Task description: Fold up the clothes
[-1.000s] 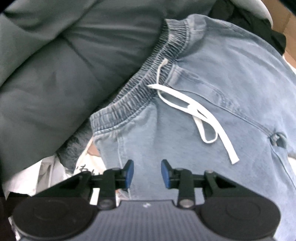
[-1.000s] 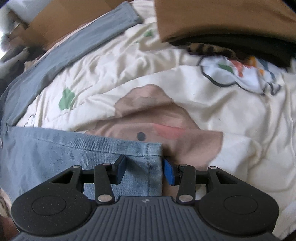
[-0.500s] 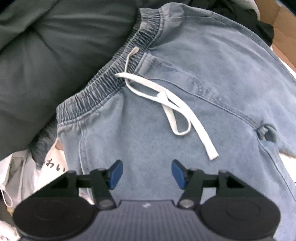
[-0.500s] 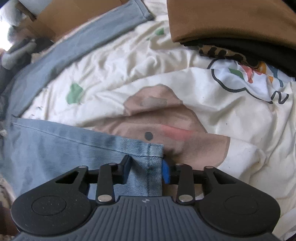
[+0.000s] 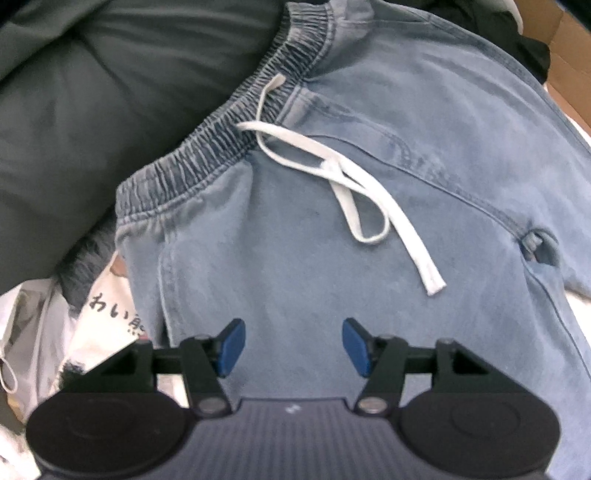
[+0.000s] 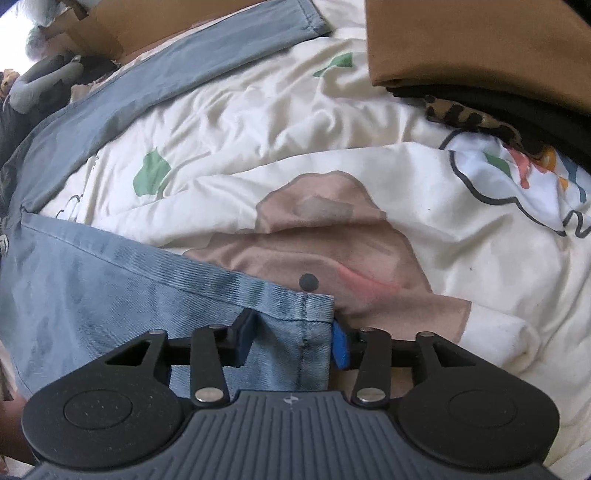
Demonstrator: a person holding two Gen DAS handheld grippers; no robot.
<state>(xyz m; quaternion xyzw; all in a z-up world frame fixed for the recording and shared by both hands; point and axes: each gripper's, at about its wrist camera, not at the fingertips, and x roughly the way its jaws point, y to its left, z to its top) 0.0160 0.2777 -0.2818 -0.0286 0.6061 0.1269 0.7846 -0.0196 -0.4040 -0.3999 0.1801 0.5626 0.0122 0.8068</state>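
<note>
Light-blue jeans [image 5: 295,258] lie flat in the left wrist view, with the elastic waistband [image 5: 221,147] at upper left and a white drawstring [image 5: 369,192] loose across the front. My left gripper [image 5: 293,345] hovers open over the cloth below the waistband, holding nothing. In the right wrist view a jeans leg [image 6: 110,288] runs in from the left and ends in its hem [image 6: 306,314]. My right gripper [image 6: 291,345] is open astride that hem: the right pad [image 6: 340,349] touches its edge and the cloth spans flat between the fingers. The other leg [image 6: 166,85] stretches away at upper left.
A dark grey-green garment [image 5: 92,110] is bunched left of the waistband. A cream printed bedsheet [image 6: 295,129] lies under everything. Folded clothes, a brown one [image 6: 480,44] on top, are stacked at the right view's upper right. Cardboard [image 6: 110,29] lies beyond the far leg.
My left gripper's jaws have spread wider over the jeans front. My right gripper has closed in around the leg hem, its gap a little narrower than a second ago.
</note>
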